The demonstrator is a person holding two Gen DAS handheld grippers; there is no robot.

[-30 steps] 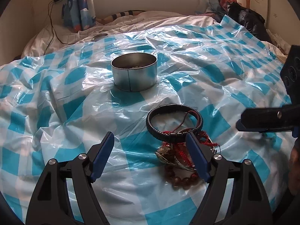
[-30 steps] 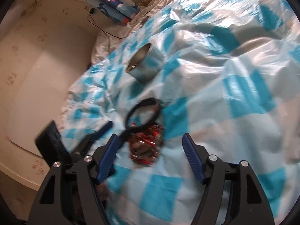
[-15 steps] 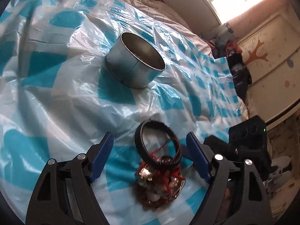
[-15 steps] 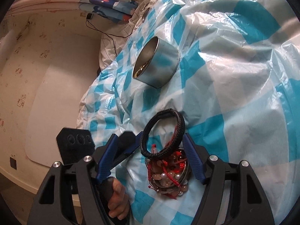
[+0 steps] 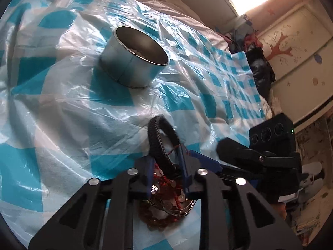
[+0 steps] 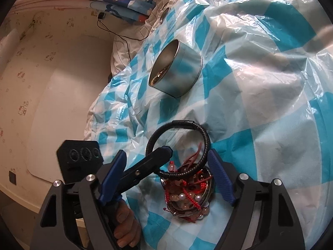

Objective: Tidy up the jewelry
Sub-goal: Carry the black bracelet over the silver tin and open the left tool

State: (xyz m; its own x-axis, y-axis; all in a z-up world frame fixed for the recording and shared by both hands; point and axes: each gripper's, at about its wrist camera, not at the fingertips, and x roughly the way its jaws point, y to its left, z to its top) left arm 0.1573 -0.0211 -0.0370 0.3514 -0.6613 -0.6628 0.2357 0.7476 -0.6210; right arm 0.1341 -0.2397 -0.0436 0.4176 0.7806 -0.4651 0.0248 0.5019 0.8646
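Jewelry (image 5: 166, 204), left wrist view: a heap of red cord, brown beads, pearls and wire lies on a blue-and-white checked plastic sheet (image 5: 62, 125) spread over a bed, close under the camera. A black braided bracelet (image 5: 161, 143) stands tilted up out of the heap. The left gripper (image 5: 166, 164) has its blue fingers (image 5: 148, 173) on either side of the bracelet's lower arc, closing on it; the pads look to press the braid. A round metal tin (image 5: 133, 60), open at the top, sits on the sheet well beyond the heap, with something pale inside. The right gripper's arm enters from the right edge, its near finger (image 5: 205, 161) just beside the left gripper.

Right wrist view: the same heap (image 6: 187, 195) rests on the sheet (image 6: 270, 104) between the right gripper's (image 6: 166, 179) fingers (image 6: 220, 183), which stand wide and are opening, touching nothing. The bracelet (image 6: 179, 148) rises from the heap's far side. The left gripper (image 6: 160, 156) reaches in from the left, its tips at the bracelet's left arc. A hand (image 6: 124, 227) holds its grip. The tin (image 6: 177, 68) lies farther up the sheet, near the sheet's left edge.
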